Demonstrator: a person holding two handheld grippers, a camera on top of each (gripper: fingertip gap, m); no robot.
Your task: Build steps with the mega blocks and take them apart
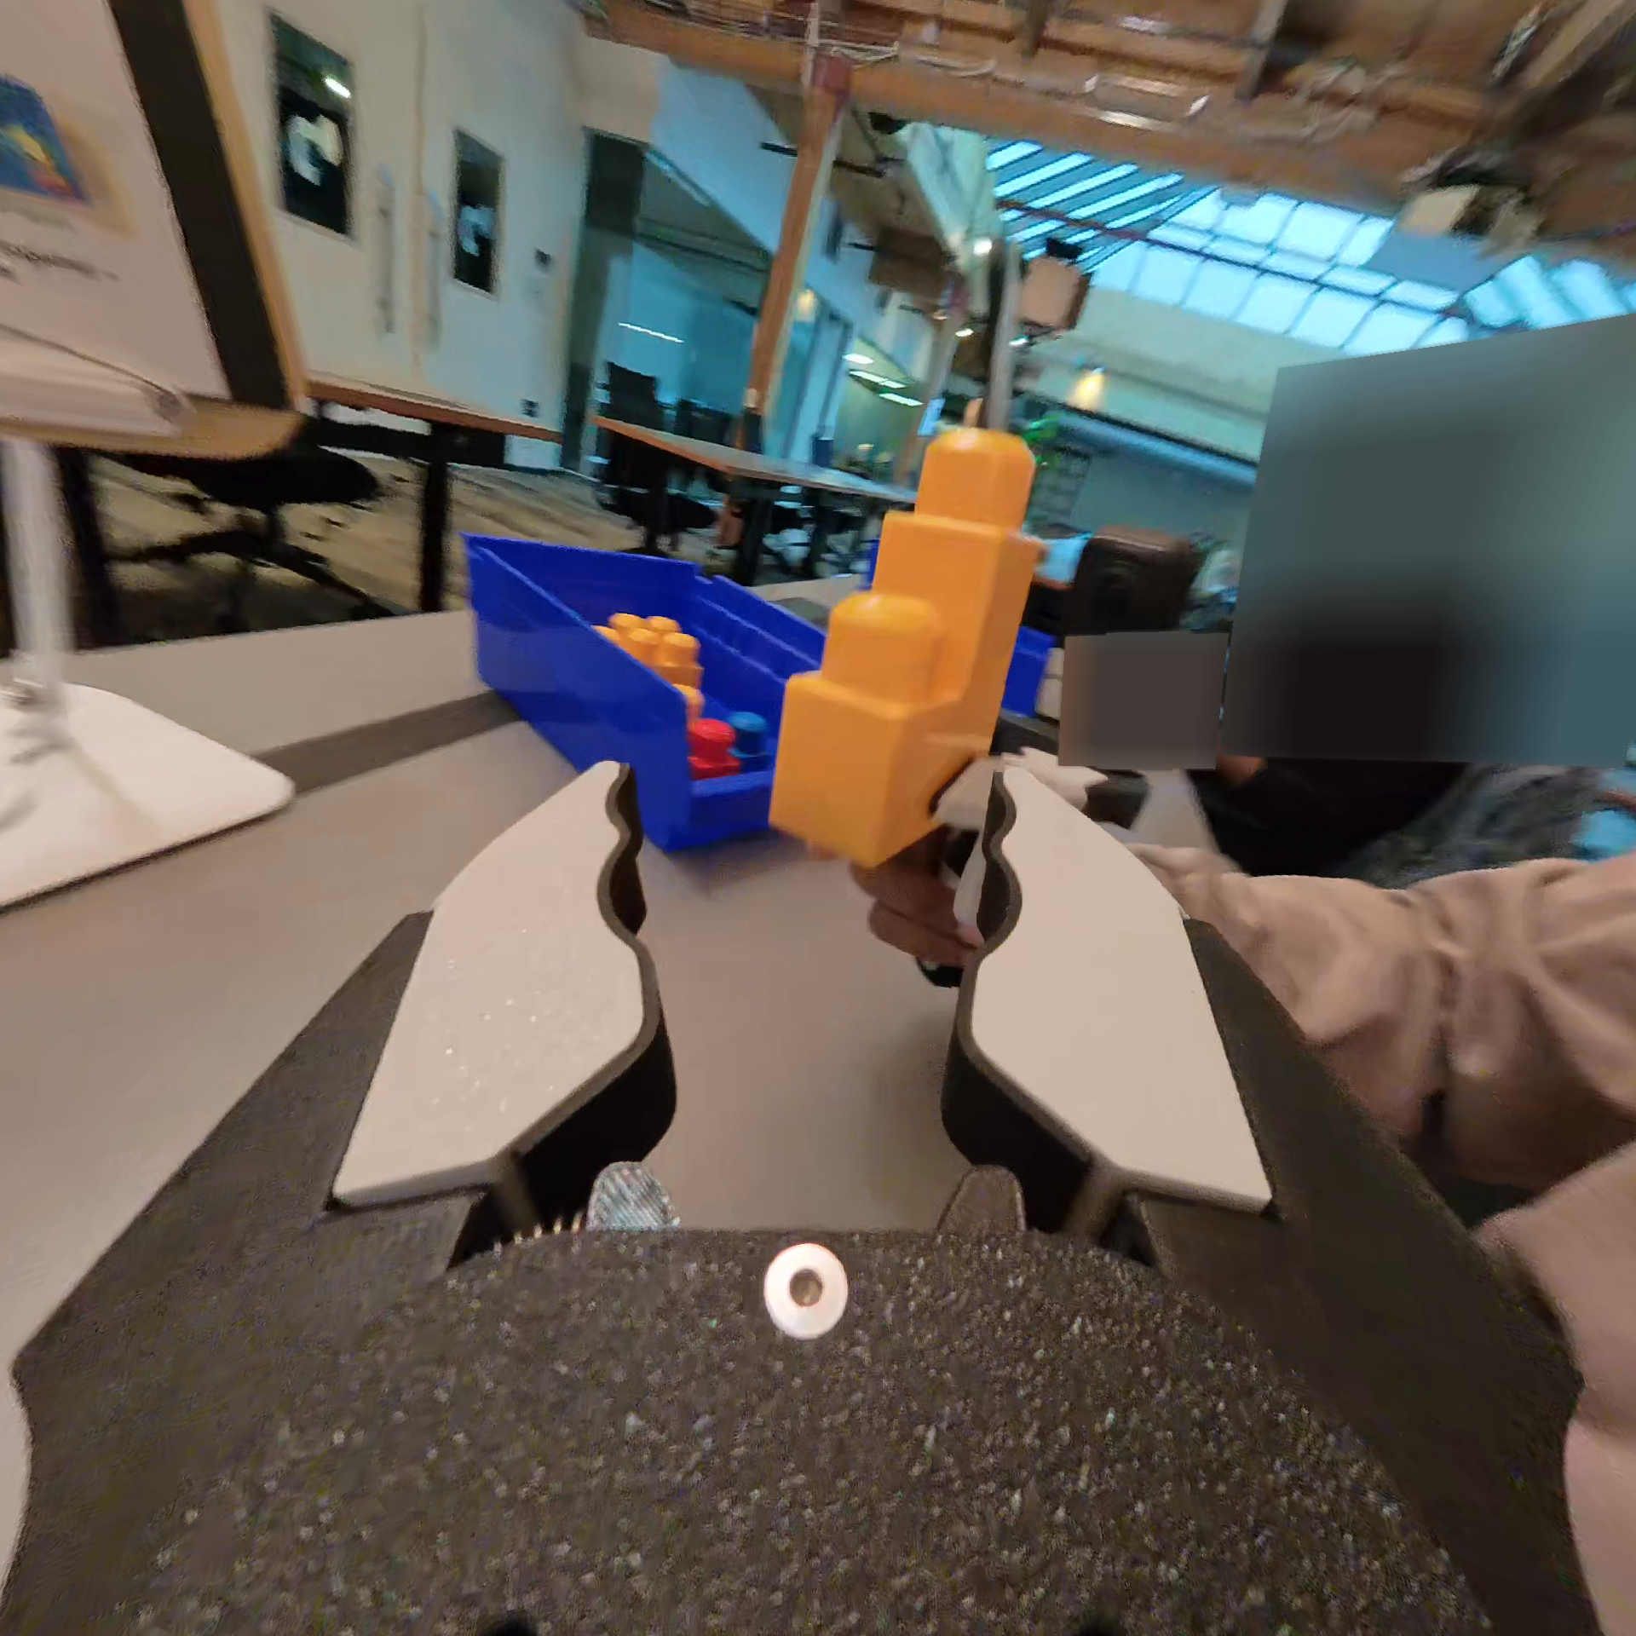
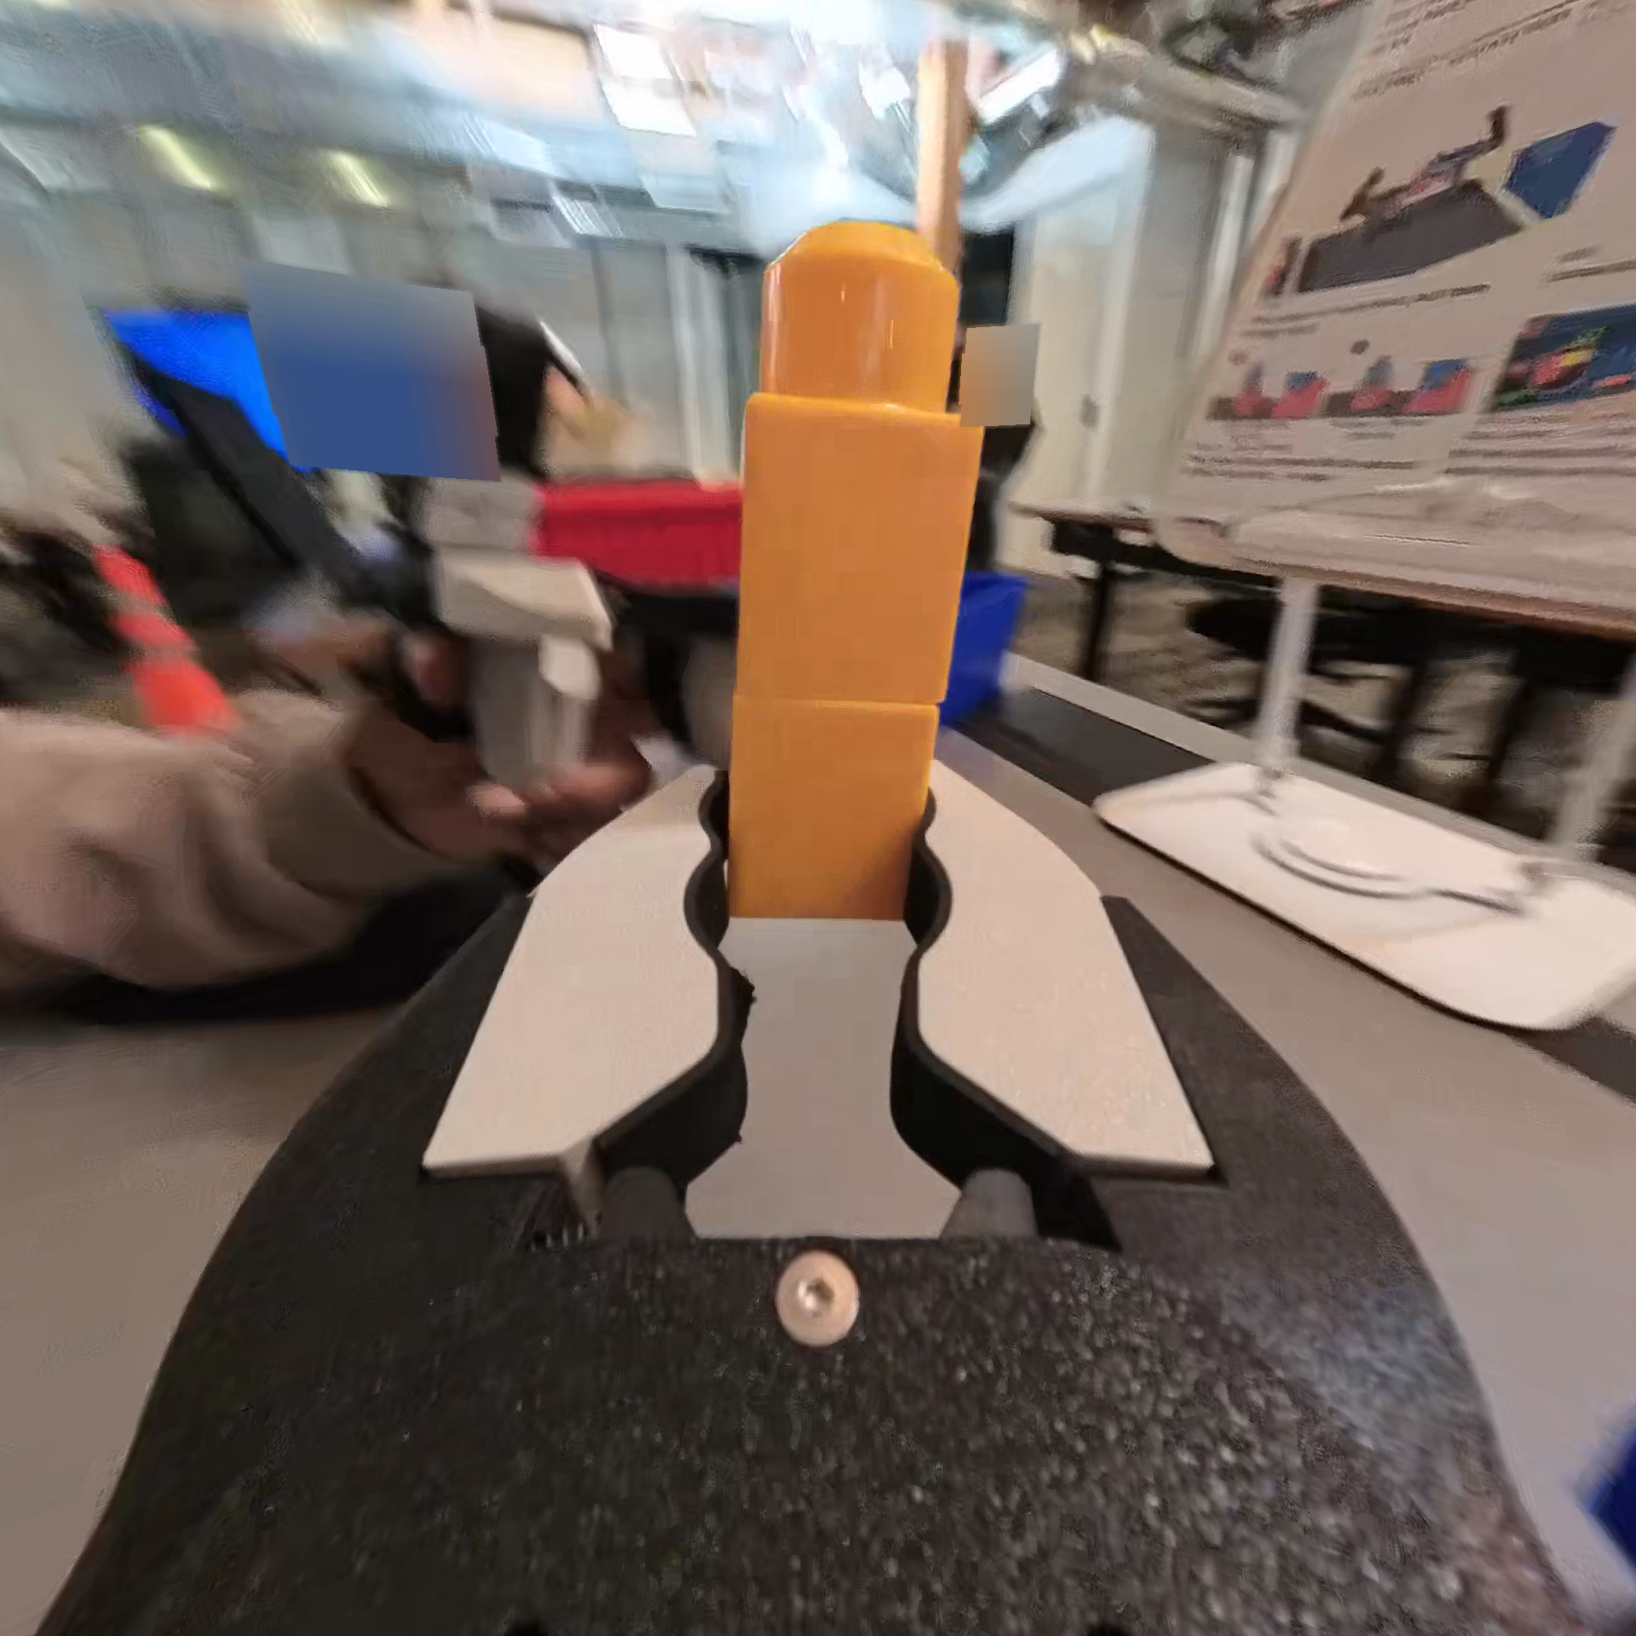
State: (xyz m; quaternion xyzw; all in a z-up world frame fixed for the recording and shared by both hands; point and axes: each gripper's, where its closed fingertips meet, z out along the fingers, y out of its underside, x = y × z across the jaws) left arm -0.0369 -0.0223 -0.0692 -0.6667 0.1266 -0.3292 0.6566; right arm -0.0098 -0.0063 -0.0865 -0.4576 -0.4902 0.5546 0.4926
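Observation:
An orange stepped stack of mega blocks (image 2: 841, 620) is clamped at its bottom block between the fingers of my right gripper (image 2: 823, 850) and held above the grey table. In the left wrist view the same stack (image 1: 903, 690) shows two steps with round studs, and the right gripper's white fingertips (image 1: 965, 797) grip its lower right end. My left gripper (image 1: 810, 797) is open and empty, just in front of and below the stack, not touching it. A blue bin (image 1: 567, 655) behind holds loose orange (image 1: 659, 646), red (image 1: 713, 744) and blue (image 1: 751, 733) blocks.
A poster stand with a white base (image 1: 115, 788) stands at the left of the table; it also shows in the right wrist view (image 2: 1328, 894). A person's beige sleeve (image 1: 1416, 1018) reaches in from the right. A red bin (image 2: 637, 531) sits farther back. Left tips to right tips: about 5 cm.

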